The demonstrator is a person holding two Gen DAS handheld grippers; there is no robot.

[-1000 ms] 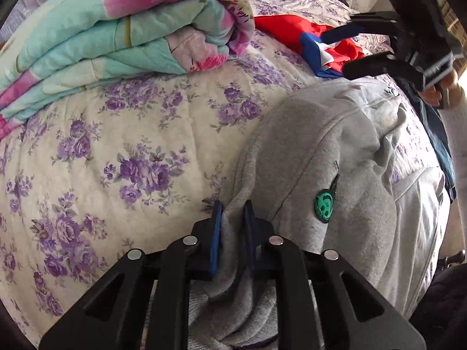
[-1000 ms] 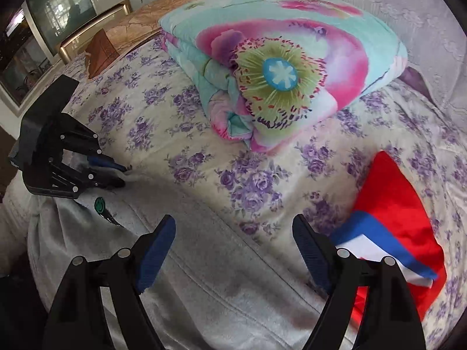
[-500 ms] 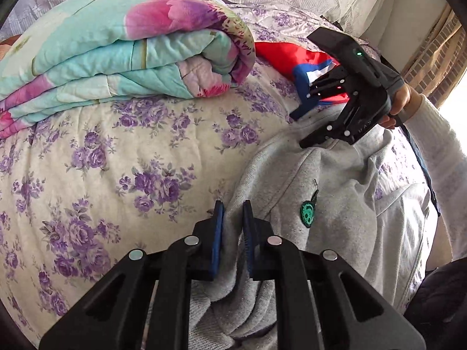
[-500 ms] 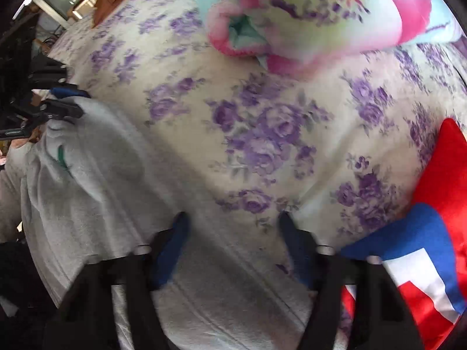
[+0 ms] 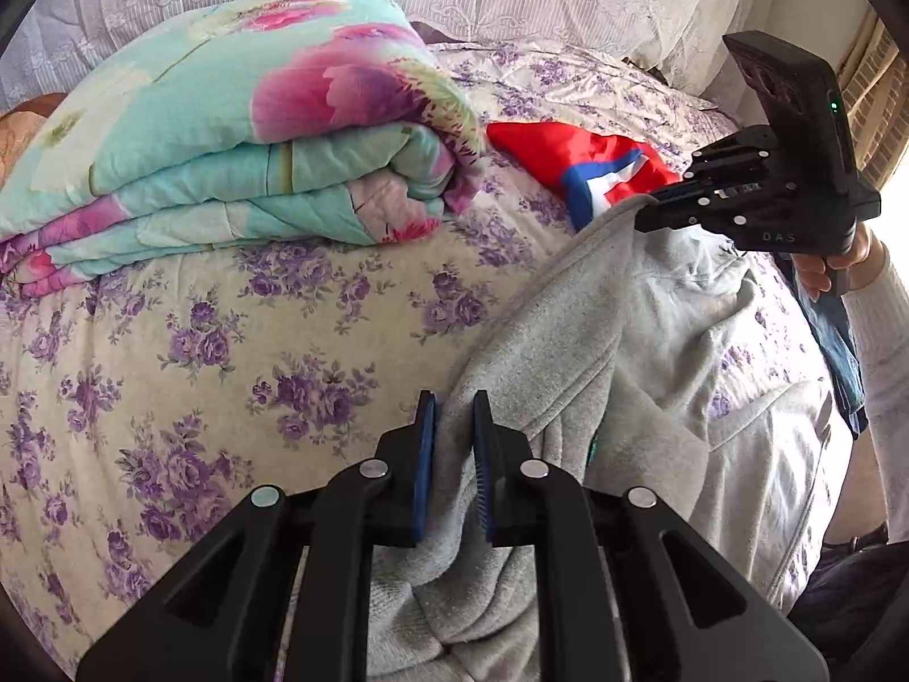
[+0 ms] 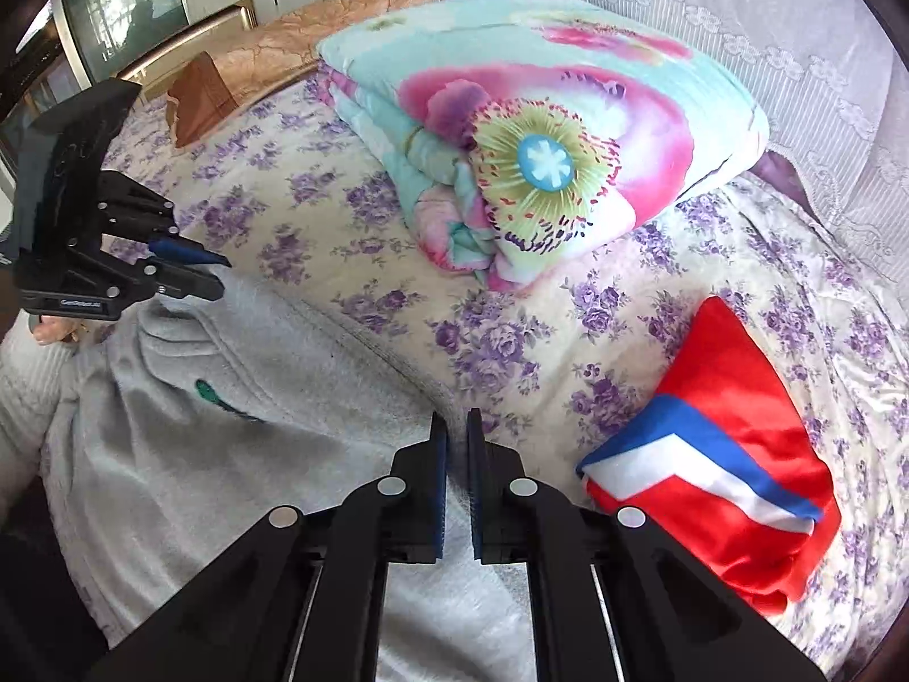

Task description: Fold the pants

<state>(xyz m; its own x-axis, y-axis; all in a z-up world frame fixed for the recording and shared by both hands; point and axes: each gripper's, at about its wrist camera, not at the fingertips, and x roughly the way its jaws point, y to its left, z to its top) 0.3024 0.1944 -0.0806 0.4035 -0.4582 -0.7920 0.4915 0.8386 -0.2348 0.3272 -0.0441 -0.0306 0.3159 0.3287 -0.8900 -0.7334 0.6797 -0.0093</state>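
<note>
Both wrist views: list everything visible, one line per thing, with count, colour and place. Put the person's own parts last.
Pants: one pair, grey, on the near side of the bed, one edge lifted.
Green patch: one, on the pants.
Quilt: one, folded, turquoise with pink flowers, far side of the bed.
Red garment: one, red with blue and white stripes, right of the pants.
Bedspread: one, cream with purple flowers, under everything.
Lace curtain: one, white, behind the bed.
Left tongs: black with blue pads, shut on the pants' edge.
Right tongs: black with blue pads, shut on the pants' edge.
</note>
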